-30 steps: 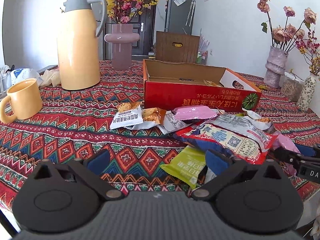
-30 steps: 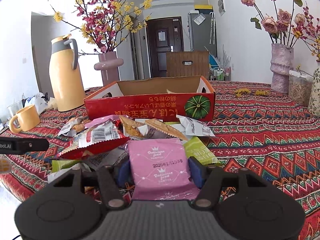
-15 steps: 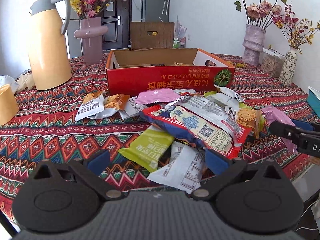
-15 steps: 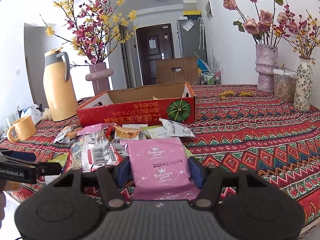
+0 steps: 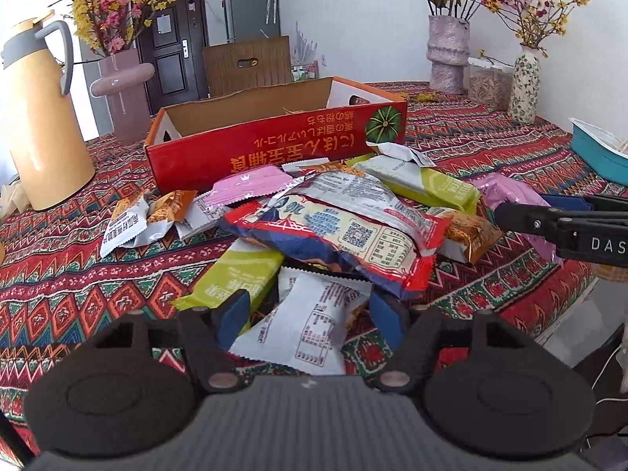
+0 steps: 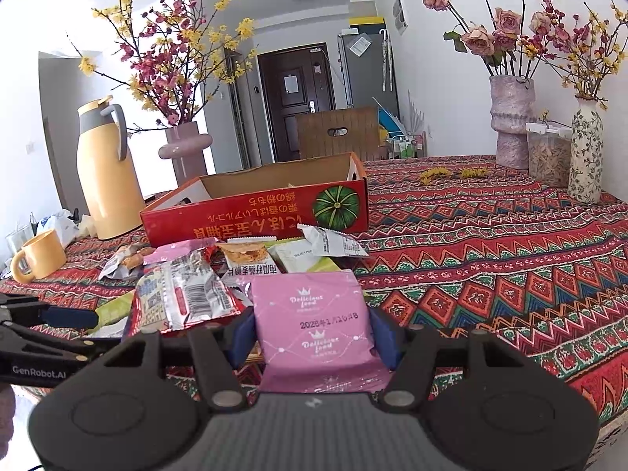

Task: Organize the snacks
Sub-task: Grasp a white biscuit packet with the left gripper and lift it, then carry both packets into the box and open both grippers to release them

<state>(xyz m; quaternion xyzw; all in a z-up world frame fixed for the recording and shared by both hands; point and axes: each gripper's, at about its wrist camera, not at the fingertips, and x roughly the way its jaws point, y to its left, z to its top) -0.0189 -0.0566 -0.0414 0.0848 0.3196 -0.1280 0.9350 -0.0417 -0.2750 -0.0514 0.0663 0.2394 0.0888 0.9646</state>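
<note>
A pile of snack packets [image 5: 341, 231] lies on the patterned tablecloth in front of an open red cardboard box [image 5: 274, 145]. My left gripper [image 5: 310, 314] is open, its fingers on either side of a white packet [image 5: 310, 325] at the pile's near edge. My right gripper [image 6: 314, 333] is shut on a pink packet [image 6: 314, 322], held near the table's front edge; it also shows at the right of the left wrist view [image 5: 549, 223]. The box shows in the right wrist view [image 6: 255, 212] behind the pile.
A yellow thermos [image 5: 35, 117] and a pink vase [image 5: 125, 90] stand at the back left, a yellow mug [image 6: 37, 261] at the left. Vases [image 6: 510, 121] and a jar [image 6: 547, 153] stand at the back right. A teal container [image 5: 600, 149] sits at the right.
My left gripper has moved right and forward into the pile, and its fingers now straddle the white packet. My right gripper has kept hold of the pink packet and swung slightly.
</note>
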